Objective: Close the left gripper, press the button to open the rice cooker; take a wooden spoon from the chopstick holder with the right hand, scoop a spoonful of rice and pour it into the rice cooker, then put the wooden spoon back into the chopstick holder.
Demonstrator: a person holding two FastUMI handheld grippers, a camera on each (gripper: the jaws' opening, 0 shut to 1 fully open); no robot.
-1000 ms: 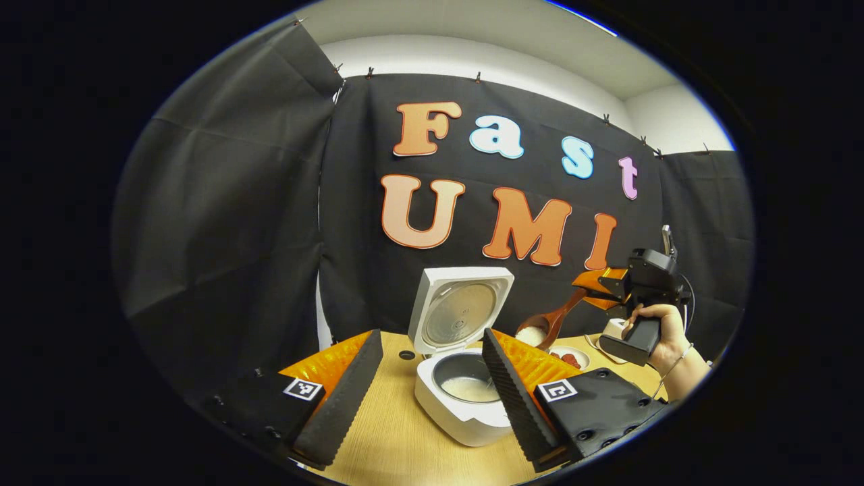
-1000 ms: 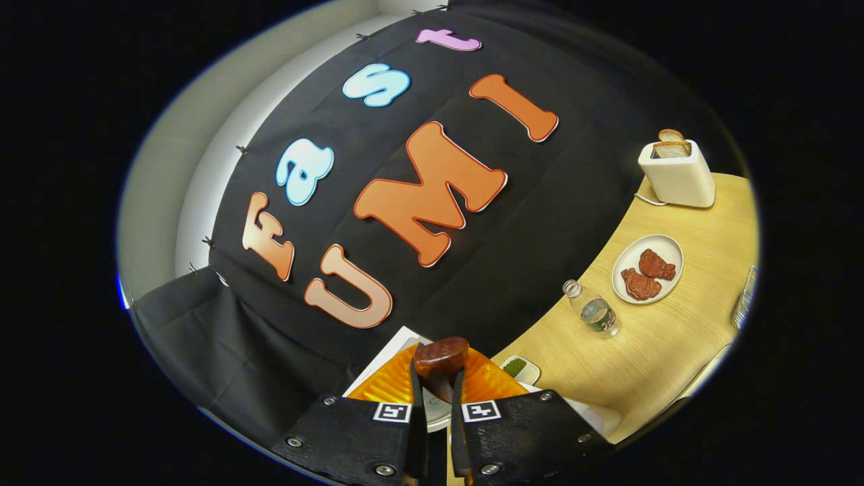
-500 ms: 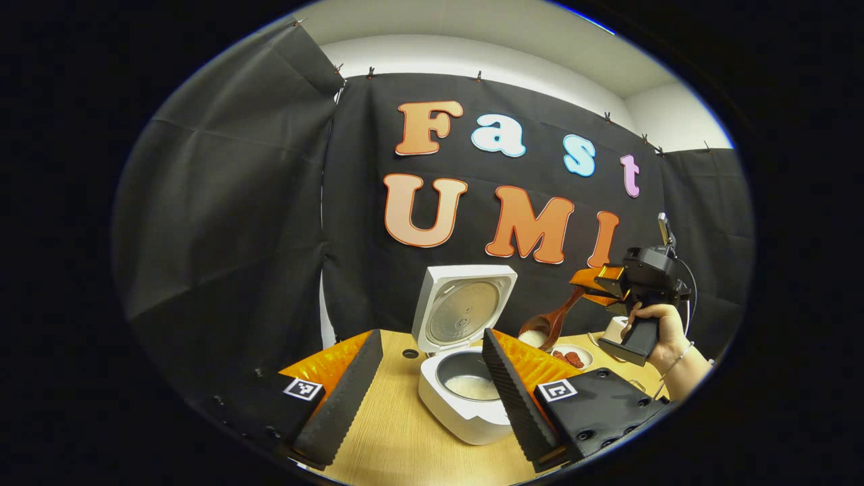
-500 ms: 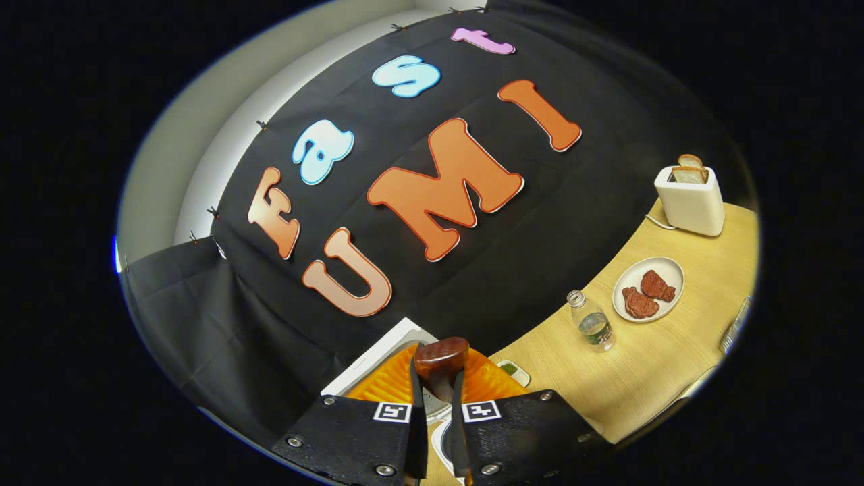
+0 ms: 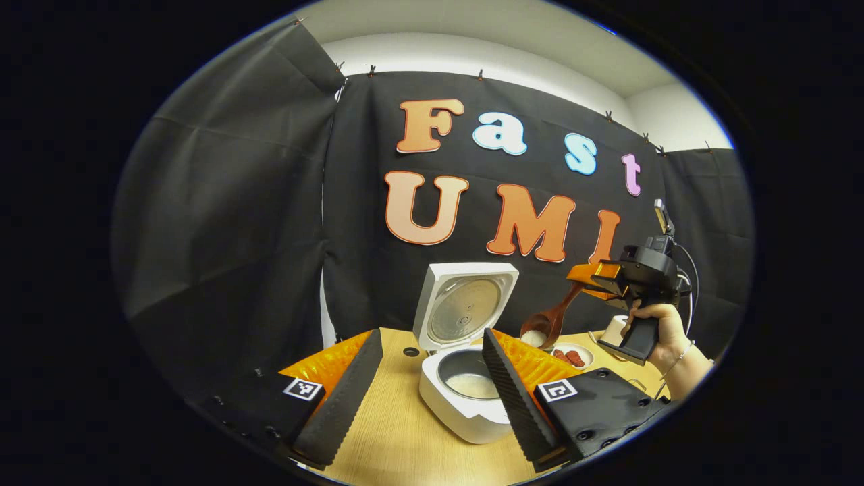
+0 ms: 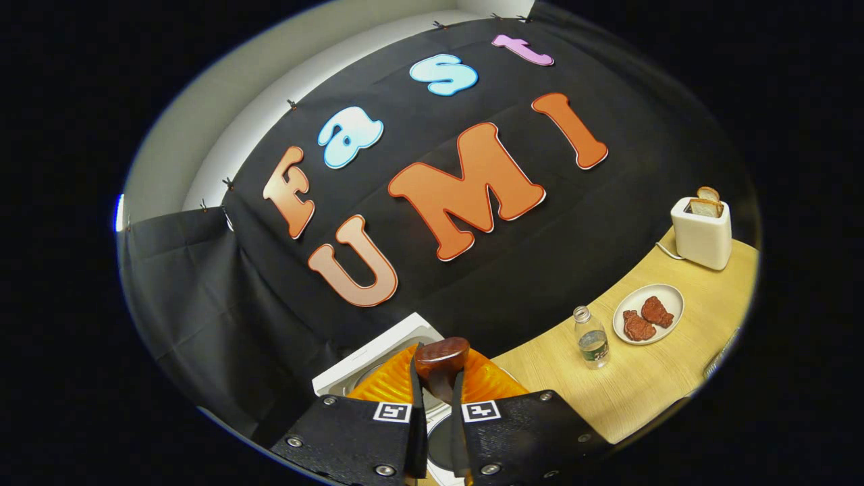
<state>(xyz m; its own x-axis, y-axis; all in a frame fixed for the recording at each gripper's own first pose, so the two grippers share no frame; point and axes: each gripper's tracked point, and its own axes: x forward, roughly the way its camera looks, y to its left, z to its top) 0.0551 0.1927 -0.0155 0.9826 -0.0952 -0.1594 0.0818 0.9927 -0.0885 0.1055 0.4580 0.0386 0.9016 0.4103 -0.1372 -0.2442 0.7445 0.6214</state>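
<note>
Now right tool (image 6: 437,398) grips rice-laden wooden spoon (image 5: 548,324) beside open rice cooker (image 5: 464,378).

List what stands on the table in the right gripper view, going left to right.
Rice cooker → water bottle → plate of red meat pieces → toaster with bread slices.

**Rice cooker open, loaded spoon in the air**

We are seeing the white rice cooker (image 5: 466,398) standing on the table with its lid (image 5: 464,305) tilted upright and white rice lying in its pot. The dark wooden spoon (image 5: 548,322) is hanging beside the lid, bowl low and carrying white rice.
</note>
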